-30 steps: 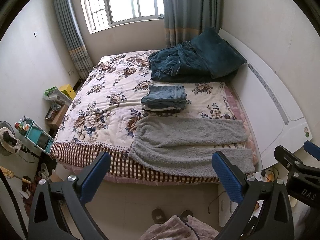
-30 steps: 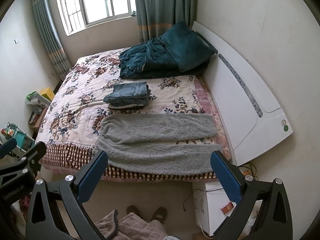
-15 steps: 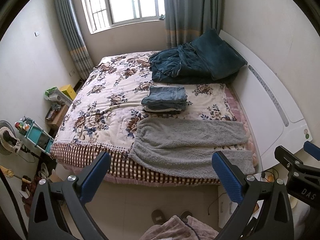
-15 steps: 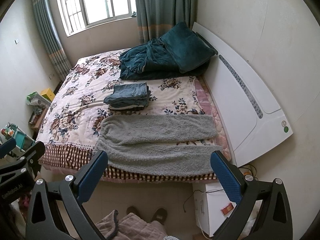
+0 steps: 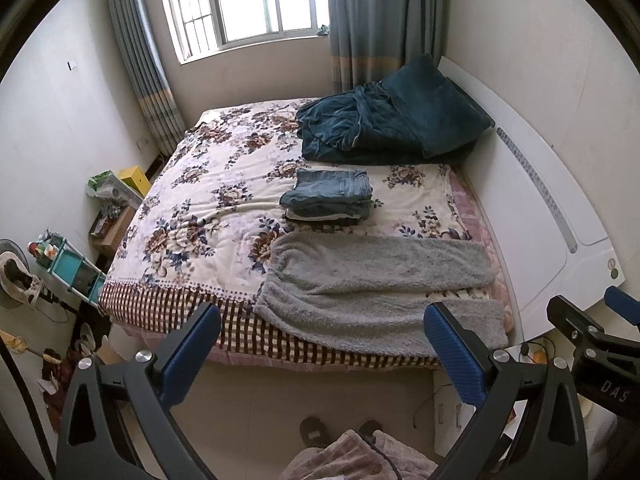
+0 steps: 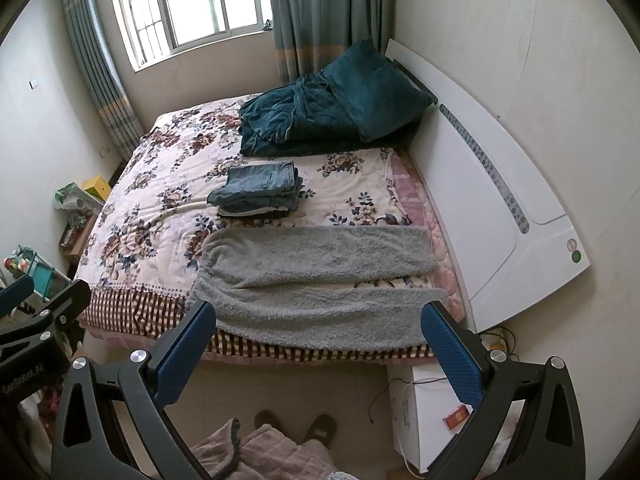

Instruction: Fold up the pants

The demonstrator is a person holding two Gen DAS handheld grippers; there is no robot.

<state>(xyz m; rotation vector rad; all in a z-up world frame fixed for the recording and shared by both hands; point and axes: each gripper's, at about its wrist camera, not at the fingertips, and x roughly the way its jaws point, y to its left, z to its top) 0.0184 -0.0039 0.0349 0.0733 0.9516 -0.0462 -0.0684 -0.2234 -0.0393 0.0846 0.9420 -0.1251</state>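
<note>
Grey fleece pants lie flat across the near edge of the floral bed, waist to the left, two legs running right; they also show in the right wrist view. My left gripper is open and empty, held above the floor short of the bed. My right gripper is open and empty, likewise short of the bed edge. Each gripper shows at the edge of the other's view.
A stack of folded jeans sits behind the pants. A dark teal blanket and pillow lie by the white headboard. A small white cabinet stands at the bed's right; clutter and a rack stand left.
Both views have drifted very slightly; the bed sits a little lower in the frames. The pants have not moved and both grippers stay open.
</note>
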